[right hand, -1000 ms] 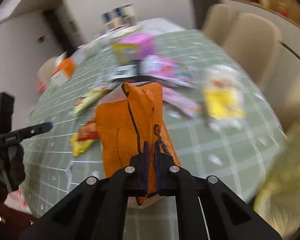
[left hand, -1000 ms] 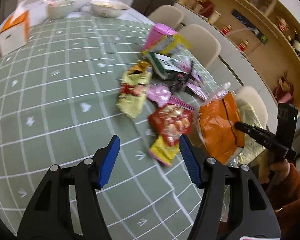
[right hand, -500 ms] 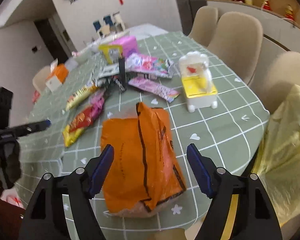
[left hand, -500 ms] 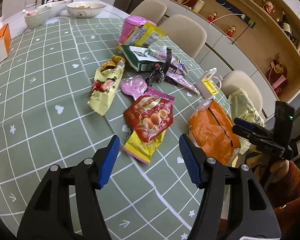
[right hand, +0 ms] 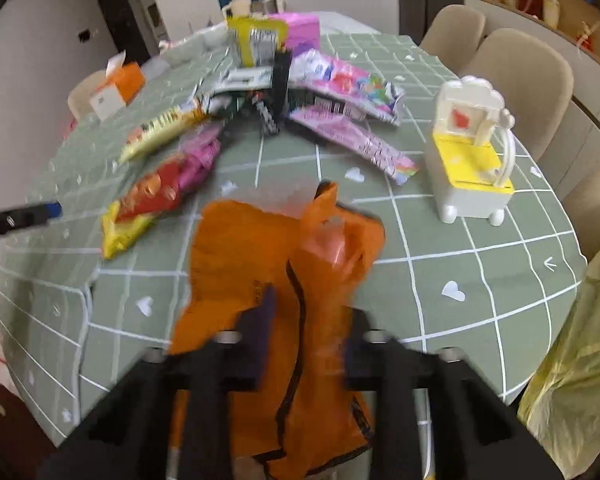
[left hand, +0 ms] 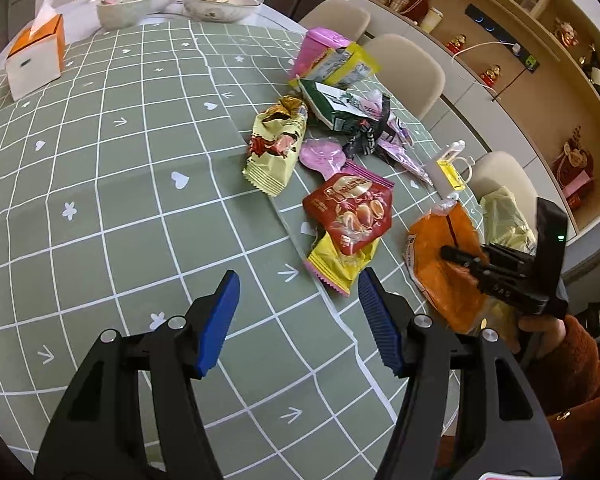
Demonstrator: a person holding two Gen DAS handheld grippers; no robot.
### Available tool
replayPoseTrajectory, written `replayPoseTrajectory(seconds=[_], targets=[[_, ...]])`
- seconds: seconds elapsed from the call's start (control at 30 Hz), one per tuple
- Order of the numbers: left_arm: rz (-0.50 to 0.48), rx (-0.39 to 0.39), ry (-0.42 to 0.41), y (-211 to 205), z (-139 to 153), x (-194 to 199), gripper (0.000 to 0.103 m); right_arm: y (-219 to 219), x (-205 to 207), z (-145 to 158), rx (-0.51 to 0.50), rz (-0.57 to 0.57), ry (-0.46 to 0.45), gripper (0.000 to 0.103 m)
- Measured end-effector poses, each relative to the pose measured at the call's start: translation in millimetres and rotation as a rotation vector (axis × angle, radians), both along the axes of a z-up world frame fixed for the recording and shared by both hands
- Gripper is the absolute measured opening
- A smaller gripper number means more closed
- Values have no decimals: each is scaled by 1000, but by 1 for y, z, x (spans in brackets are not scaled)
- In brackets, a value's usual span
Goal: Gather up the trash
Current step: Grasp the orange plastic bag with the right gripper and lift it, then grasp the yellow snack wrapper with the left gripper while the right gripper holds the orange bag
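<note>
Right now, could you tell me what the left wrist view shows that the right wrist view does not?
Left wrist only: the bowls, the wall shelves, and the left gripper, open over bare cloth. Right wrist only: the toy's front with its red picture. Both: the orange bag between the closing right gripper jaws, the red packet, the tissue box, and the yellow bag.

On the table (left hand: 100,208), a heap of snack wrappers (left hand: 324,152) lies right of centre. A tissue box (left hand: 36,56) stands at the far left, with bowls (left hand: 172,0) behind it at the far edge. Near the right edge lies a crumpled bag (left hand: 440,264), and a small toy stand (right hand: 472,160) sits beyond it, to the right of the wrappers. Chairs (left hand: 404,68) line the table's right side, with shelves (left hand: 532,52) behind them.
</note>
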State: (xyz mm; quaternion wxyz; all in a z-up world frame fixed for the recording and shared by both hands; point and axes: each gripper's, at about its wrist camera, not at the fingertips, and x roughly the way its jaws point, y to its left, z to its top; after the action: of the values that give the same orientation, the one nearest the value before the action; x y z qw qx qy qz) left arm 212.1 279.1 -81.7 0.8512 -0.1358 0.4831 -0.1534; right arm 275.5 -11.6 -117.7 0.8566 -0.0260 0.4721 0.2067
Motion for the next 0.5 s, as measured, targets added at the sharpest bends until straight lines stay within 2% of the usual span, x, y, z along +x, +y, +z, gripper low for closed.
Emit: replayPoseTrajectory(seconds=[0.1, 0.2, 0.3, 0.37, 0.5], targets=[[-8, -5, -6, -2, 0, 3, 59, -6, -11, 24, 32, -38, -63, 10], [-32, 2, -26, -8, 2, 10, 59, -17, -22, 53, 97, -93, -117, 9], [-45, 19, -75, -11, 8, 27, 59, -26, -32, 73, 113, -130, -159, 9], [-33, 30, -104, -9, 10, 46, 59, -30, -38, 79, 113, -142, -172, 9], [-46, 49, -101, -9, 4, 94, 59, -29, -47, 82, 84, -154, -170, 9]])
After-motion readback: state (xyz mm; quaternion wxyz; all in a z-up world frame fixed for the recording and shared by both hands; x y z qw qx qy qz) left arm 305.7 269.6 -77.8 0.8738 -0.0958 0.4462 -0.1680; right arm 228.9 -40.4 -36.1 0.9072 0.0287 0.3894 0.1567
